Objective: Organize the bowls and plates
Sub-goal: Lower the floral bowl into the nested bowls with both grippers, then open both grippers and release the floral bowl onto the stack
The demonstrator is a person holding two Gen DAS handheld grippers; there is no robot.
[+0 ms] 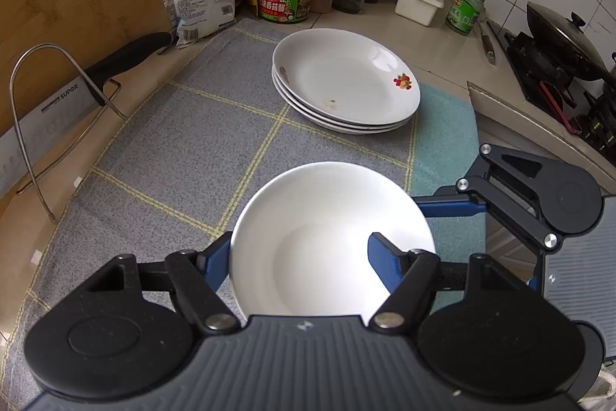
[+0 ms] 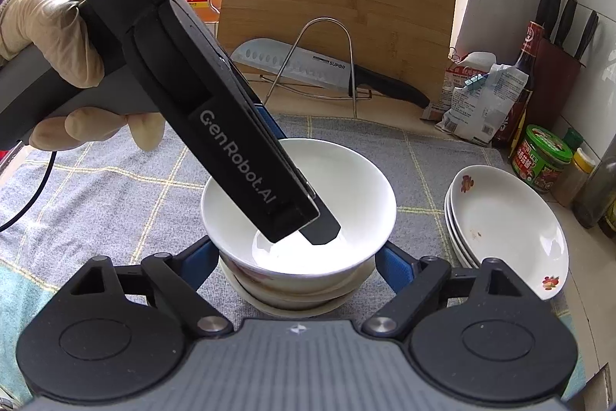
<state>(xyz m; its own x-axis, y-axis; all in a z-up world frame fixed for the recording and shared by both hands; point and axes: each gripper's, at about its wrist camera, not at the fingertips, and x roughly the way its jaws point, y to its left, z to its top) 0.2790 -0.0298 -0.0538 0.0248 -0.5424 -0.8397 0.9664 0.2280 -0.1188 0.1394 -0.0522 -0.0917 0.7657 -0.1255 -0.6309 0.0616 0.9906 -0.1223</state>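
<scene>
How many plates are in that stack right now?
3, all in one plate stack on the grey cloth, beyond the white bowl. The top plate hides most of the two beneath; only their rims show, so another could be hidden.

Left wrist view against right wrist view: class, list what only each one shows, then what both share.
Only the left wrist view shows the lidded wok on the stove. Only the right wrist view shows the gloved hand, the knife block and the bowls stacked under the top white bowl. Both share that bowl, the plate stack, the cleaver and the checked cloth.
</scene>
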